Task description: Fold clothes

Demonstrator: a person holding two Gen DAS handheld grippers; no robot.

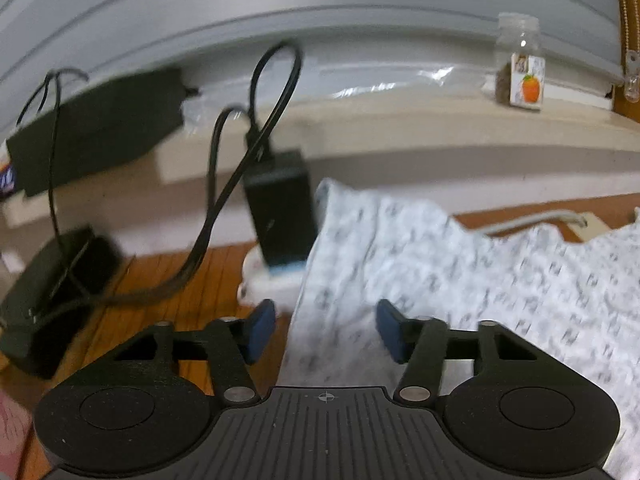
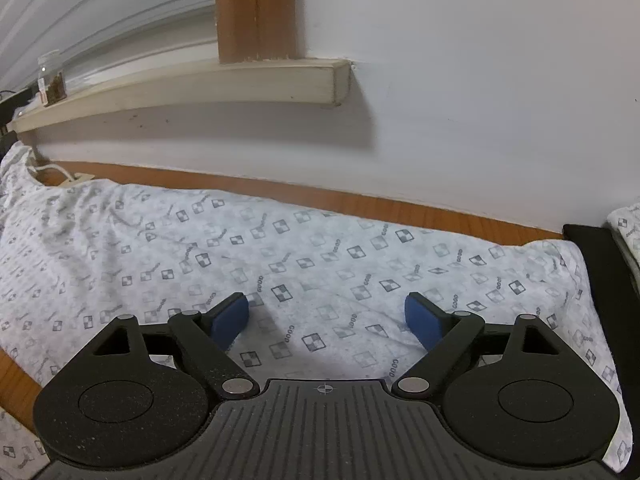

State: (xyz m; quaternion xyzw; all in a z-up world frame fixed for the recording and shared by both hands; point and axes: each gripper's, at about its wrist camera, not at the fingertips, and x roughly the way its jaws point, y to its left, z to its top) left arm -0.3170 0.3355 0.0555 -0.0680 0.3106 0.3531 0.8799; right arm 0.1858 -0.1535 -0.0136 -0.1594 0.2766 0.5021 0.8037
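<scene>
A white garment (image 2: 320, 248) printed with small grey checker squares lies spread on the wooden table (image 2: 400, 205). In the right wrist view my right gripper (image 2: 328, 320) hovers low over the garment's middle, jaws wide open, nothing between the blue pads (image 2: 230, 320). In the blurred left wrist view the garment (image 1: 460, 264) fills the right half, and its left edge runs down under my left gripper (image 1: 326, 328). That gripper stands partly open, one pad (image 1: 262, 330) over bare wood (image 1: 192, 280), the other over cloth, neither pressing on it.
A black adapter (image 1: 280, 208) sits in a white power strip by the garment's left corner, with looping black cables and black boxes (image 1: 52, 296) further left. A jar (image 1: 520, 64) stands on the window sill. A black object (image 2: 600, 264) lies past the garment's right end.
</scene>
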